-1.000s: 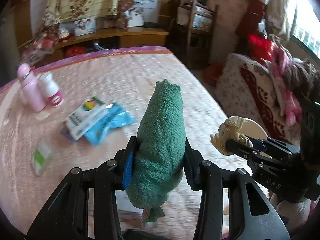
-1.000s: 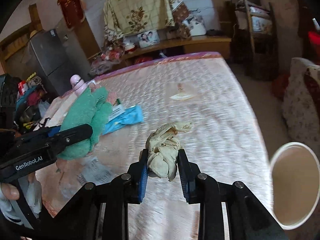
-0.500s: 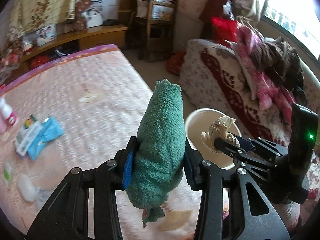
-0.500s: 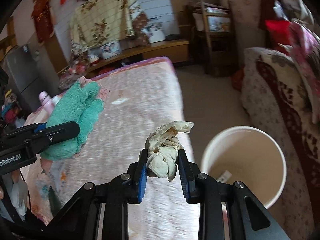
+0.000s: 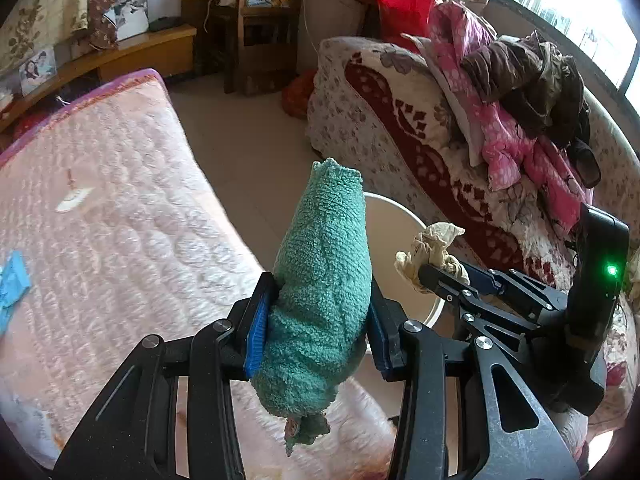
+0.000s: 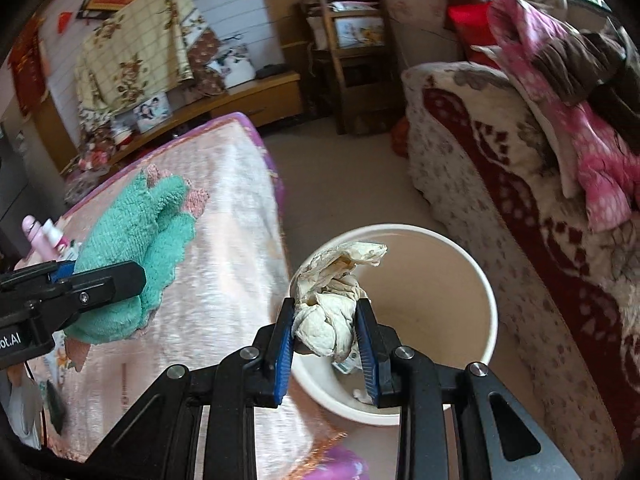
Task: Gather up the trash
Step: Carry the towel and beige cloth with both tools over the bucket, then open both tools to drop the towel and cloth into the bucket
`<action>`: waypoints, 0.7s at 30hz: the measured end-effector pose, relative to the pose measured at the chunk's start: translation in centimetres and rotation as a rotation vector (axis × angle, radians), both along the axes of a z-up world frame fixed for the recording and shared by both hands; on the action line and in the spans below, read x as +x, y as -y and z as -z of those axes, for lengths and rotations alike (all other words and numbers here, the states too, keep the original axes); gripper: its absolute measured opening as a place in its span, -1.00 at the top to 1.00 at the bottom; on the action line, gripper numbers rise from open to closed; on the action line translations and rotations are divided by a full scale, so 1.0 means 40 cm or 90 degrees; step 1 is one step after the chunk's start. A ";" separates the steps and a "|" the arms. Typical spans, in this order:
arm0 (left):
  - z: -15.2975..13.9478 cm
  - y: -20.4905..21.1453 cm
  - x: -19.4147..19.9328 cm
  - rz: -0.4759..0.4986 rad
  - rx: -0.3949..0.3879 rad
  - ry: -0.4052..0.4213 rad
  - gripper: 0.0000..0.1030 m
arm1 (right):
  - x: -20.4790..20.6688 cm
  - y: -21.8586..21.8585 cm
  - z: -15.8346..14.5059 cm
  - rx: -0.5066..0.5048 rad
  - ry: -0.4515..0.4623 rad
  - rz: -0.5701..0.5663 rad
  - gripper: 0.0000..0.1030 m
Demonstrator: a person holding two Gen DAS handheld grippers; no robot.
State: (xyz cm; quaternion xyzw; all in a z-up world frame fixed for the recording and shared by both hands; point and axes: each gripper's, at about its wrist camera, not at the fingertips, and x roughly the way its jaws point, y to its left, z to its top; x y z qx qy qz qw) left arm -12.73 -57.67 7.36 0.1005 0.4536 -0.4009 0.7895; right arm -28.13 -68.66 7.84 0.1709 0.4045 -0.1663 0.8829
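My left gripper [image 5: 318, 320] is shut on a fluffy green cloth [image 5: 324, 280] that stands up between its blue pads, over the bed's right edge. My right gripper [image 6: 326, 328] is shut on a crumpled cream tissue wad [image 6: 332, 304] and hangs over the open mouth of a white bin [image 6: 448, 292] on the floor. In the left wrist view the bin's rim [image 5: 404, 216] shows behind the cloth, with the right gripper [image 5: 424, 270] and its wad [image 5: 434, 244] in front of it. The green cloth [image 6: 136, 248] also shows at left in the right wrist view. Scraps of paper lie at the bin's bottom.
The pink quilted bed [image 5: 100, 216] fills the left side, with a blue packet [image 5: 14, 280] near its left edge. A floral sofa [image 5: 400, 120] piled with clothes stands close on the right of the bin. Bare floor [image 6: 340, 184] runs between them toward a wooden chair [image 6: 344, 52].
Both grippers have swung right from over the bed to its edge, each keeping its load. The bin has come from the frame's edge to right under the right gripper.
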 end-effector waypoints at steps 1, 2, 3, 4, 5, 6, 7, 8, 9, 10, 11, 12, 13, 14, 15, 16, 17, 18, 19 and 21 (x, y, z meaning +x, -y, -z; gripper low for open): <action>0.008 0.012 0.000 0.002 0.001 -0.004 0.22 | -0.003 0.013 0.006 0.002 -0.002 0.005 0.48; 0.016 0.024 0.000 0.004 0.002 -0.007 0.22 | -0.006 0.015 0.012 0.003 -0.004 0.010 0.48; 0.025 0.037 0.000 0.005 0.006 -0.009 0.22 | -0.008 0.022 0.018 0.004 -0.007 0.014 0.48; 0.032 0.049 -0.001 0.007 0.010 -0.009 0.22 | -0.011 0.032 0.026 0.006 -0.009 0.018 0.48; 0.040 0.061 -0.002 0.010 0.013 -0.009 0.22 | -0.013 0.041 0.033 0.008 -0.011 0.021 0.48; 0.046 0.071 -0.002 0.012 0.015 -0.009 0.21 | -0.014 0.048 0.039 0.010 -0.013 0.024 0.48; 0.049 0.079 -0.002 0.014 0.017 -0.008 0.21 | -0.016 0.059 0.046 0.013 -0.015 0.028 0.48; 0.054 0.088 -0.002 0.014 0.019 -0.006 0.22 | -0.017 0.062 0.050 0.015 -0.015 0.030 0.48; 0.056 0.093 -0.001 0.015 0.020 -0.006 0.21 | -0.018 0.068 0.054 0.017 -0.015 0.033 0.48; 0.059 0.098 0.001 0.015 0.020 -0.007 0.21 | -0.019 0.074 0.059 0.019 -0.016 0.035 0.48; 0.064 0.107 0.002 0.015 0.021 -0.007 0.21 | -0.020 0.077 0.062 0.020 -0.016 0.036 0.48; 0.066 0.111 0.003 0.014 0.022 -0.008 0.21 | -0.020 0.081 0.065 0.020 -0.017 0.037 0.48; 0.069 0.115 0.004 0.014 0.022 -0.009 0.21 | -0.020 0.085 0.067 0.021 -0.017 0.038 0.48; 0.074 0.121 0.005 0.014 0.025 -0.010 0.21 | -0.019 0.087 0.069 0.021 -0.018 0.039 0.48; 0.078 0.125 0.006 0.014 0.026 -0.011 0.21 | -0.020 0.089 0.072 0.022 -0.019 0.040 0.48; 0.082 0.130 0.007 0.015 0.028 -0.012 0.21 | -0.020 0.094 0.075 0.023 -0.019 0.041 0.48; 0.087 0.135 0.007 0.016 0.031 -0.013 0.21 | -0.020 0.098 0.077 0.024 -0.020 0.042 0.48; 0.092 0.139 0.008 0.016 0.034 -0.014 0.21 | -0.020 0.098 0.079 0.024 -0.021 0.043 0.48; 0.097 0.143 0.009 0.016 0.036 -0.016 0.21 | -0.020 0.101 0.081 0.023 -0.022 0.044 0.48; 0.106 0.152 0.012 0.018 0.039 -0.020 0.20 | -0.022 0.108 0.085 0.020 -0.025 0.049 0.48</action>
